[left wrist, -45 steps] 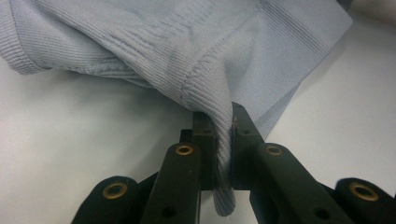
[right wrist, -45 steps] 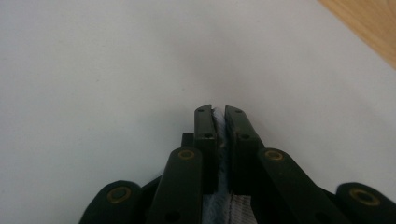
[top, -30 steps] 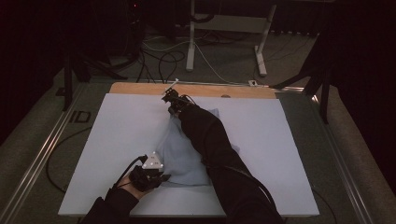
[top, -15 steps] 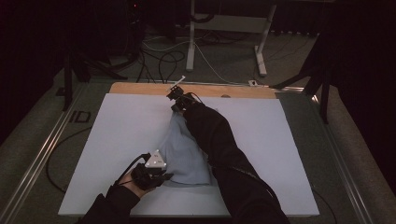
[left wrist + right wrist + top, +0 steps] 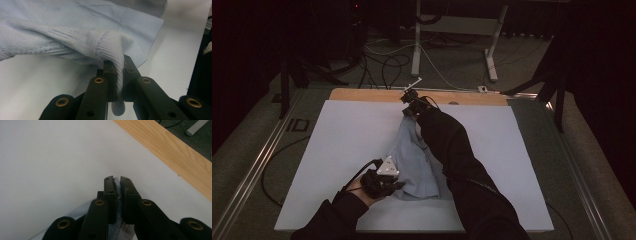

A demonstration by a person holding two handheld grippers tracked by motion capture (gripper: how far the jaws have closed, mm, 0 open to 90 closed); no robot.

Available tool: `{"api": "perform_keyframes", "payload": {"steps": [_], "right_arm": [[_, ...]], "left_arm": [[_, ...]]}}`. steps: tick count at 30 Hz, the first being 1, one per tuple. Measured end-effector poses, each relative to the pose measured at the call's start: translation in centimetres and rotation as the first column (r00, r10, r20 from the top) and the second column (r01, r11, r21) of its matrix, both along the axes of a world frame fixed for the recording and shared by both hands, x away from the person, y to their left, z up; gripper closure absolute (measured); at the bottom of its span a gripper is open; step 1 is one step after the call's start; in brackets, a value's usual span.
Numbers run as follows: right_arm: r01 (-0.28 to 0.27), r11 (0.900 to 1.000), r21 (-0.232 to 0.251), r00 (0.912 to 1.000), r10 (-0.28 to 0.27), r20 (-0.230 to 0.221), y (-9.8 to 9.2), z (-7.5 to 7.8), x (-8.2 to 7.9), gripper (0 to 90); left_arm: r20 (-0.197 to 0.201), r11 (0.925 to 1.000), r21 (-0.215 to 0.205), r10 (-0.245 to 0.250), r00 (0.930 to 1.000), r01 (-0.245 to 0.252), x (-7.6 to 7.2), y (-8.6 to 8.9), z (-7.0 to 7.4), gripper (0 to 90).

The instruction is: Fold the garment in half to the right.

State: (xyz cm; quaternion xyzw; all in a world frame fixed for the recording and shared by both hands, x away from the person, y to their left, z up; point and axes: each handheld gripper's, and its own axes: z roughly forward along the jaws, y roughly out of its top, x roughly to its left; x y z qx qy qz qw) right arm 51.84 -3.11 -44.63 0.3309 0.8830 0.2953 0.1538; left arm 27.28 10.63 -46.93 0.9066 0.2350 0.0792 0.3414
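On white table (image 5: 337,150), both tongs (left (image 5: 117,65), right (image 5: 117,180)) pinch blue garment (image 5: 412,165).

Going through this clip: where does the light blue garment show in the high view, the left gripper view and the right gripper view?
High view: light blue garment lies mid-table, stretched between both hand-held grippers.
Left gripper view: across the top, its ribbed edge pinched between the jaws.
Right gripper view: a sliver at bottom centre, clamped between the jaws.
Shared landmark: the white table surface.

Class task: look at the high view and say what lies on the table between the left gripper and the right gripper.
In the high view, the light blue sweater stretches between the left gripper and right gripper, each shut on it.
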Motion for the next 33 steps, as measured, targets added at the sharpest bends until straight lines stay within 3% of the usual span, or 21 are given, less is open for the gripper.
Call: {"api": "perform_keyframes", "payload": {"steps": [20,33], "right_arm": [[0.014,0.999,0.042,0.9995,-0.015,0.027,-3.8,1.6,-0.6,85.0],[0.021,0.997,0.077,0.9991,-0.024,0.035,-6.0,2.0,-0.8,85.0]], "left_arm": [[0.009,0.9974,0.016,-0.071,0.9974,0.071,0.5,-2.9,1.0,86.2],[0.020,0.9883,0.057,-0.143,0.9895,0.142,0.9,-5.9,1.1,86.2]]}}
